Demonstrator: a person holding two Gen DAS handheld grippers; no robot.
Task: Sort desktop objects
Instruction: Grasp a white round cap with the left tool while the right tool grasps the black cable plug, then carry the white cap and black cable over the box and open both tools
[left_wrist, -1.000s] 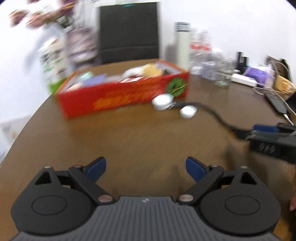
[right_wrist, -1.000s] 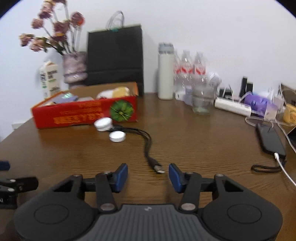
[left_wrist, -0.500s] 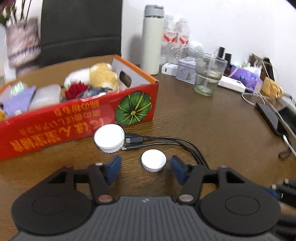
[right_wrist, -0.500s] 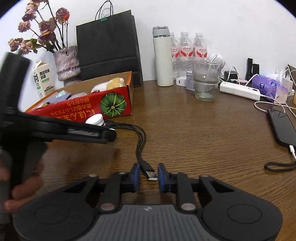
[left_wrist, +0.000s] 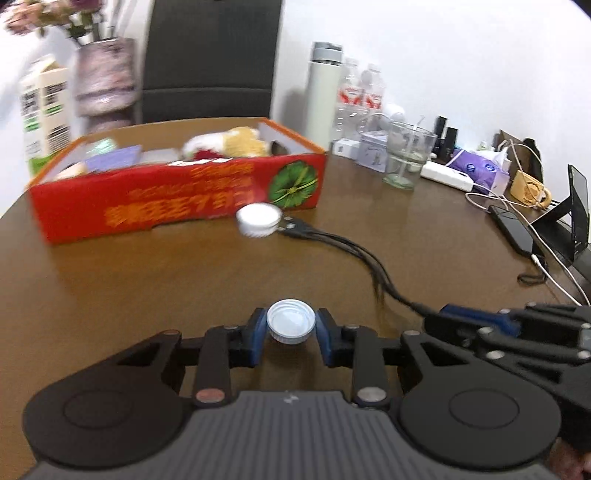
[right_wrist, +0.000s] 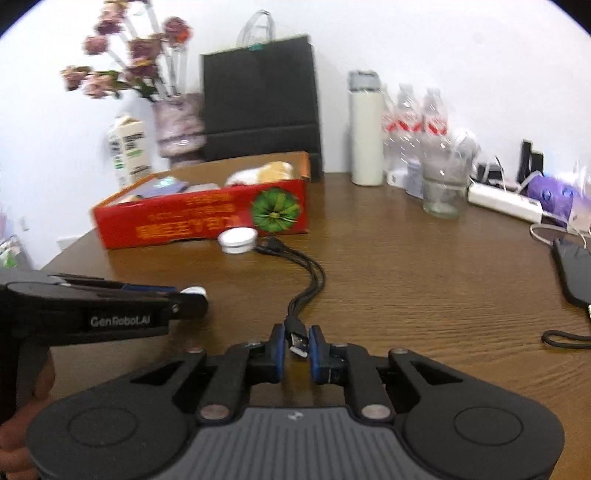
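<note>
Two grips just closed: left gripper (left_wrist: 291, 328) clamps the small white cap (left_wrist: 291, 325), right gripper (right_wrist: 296, 347) apparently pinches the USB plug (right_wrist: 297, 340); the red box (left_wrist: 177, 201) lies ahead-left.

An office or meeting room is showing here. A wide brown wood-grain bench (right_wrist: 424, 277) is standing against a plain white wall (right_wrist: 443, 55). Along the back edge a white power strip (right_wrist: 504, 201), charging cables (left_wrist: 517, 206), a phone (left_wrist: 515, 230) and an open laptop (left_wrist: 578, 218) are lying or standing close together, beside water bottles (right_wrist: 413, 125), a white flask (right_wrist: 365, 129) and a glass (right_wrist: 443, 188). A black paper bag (right_wrist: 260, 96), a vase of dried flowers (right_wrist: 177, 122) and a milk carton (right_wrist: 129, 151) are standing behind a red cardboard box (right_wrist: 192, 219) holding assorted small items.
</note>
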